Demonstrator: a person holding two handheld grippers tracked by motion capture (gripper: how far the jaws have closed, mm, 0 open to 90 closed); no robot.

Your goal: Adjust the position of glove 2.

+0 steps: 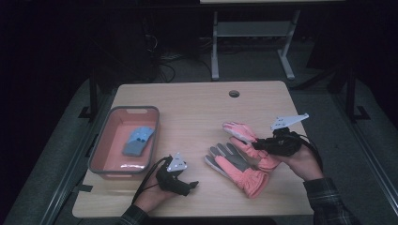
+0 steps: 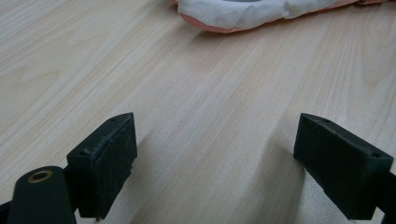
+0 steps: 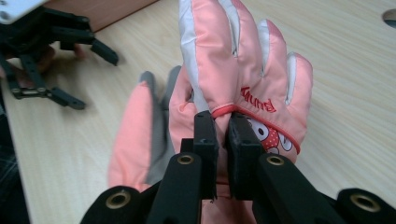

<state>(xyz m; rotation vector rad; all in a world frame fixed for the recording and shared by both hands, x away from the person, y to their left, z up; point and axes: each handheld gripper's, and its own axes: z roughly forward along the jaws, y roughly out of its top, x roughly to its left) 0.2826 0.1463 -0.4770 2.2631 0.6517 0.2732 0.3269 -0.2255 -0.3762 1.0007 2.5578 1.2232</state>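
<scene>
**Thin pinch on a lifted glove, bin well away at 9 o'clock**

Dark room, with 1 pale wooden table lit in the middle of it. Toward 9 o'clock on that table sits a grey bin with an orange floor, and a small blue-grey item lies inside it. Right of centre, at about 4 o'clock, lie 2 coral gloves: the grey-palmed glove rests flat on the wood, and the lifted glove is held over it.

In the right gripper view, the right gripper has its jaws pressed together on a fold of the lifted glove near the red piping, fingers pointing to 12 o'clock. The left gripper stands spread with nothing between its jaws, low over bare wood, the white cuff of the grey-palmed glove just beyond it at 12 o'clock.

Judging from this, the risk lies in the bite: only a thin fold of slick padded fabric is caught, so the glove could slide out on a quick swing toward the bin. Its hanging cuff seems to touch the glove below and might drag it along. A limp glove could also catch the bin's near wall and drape over the rim.
</scene>
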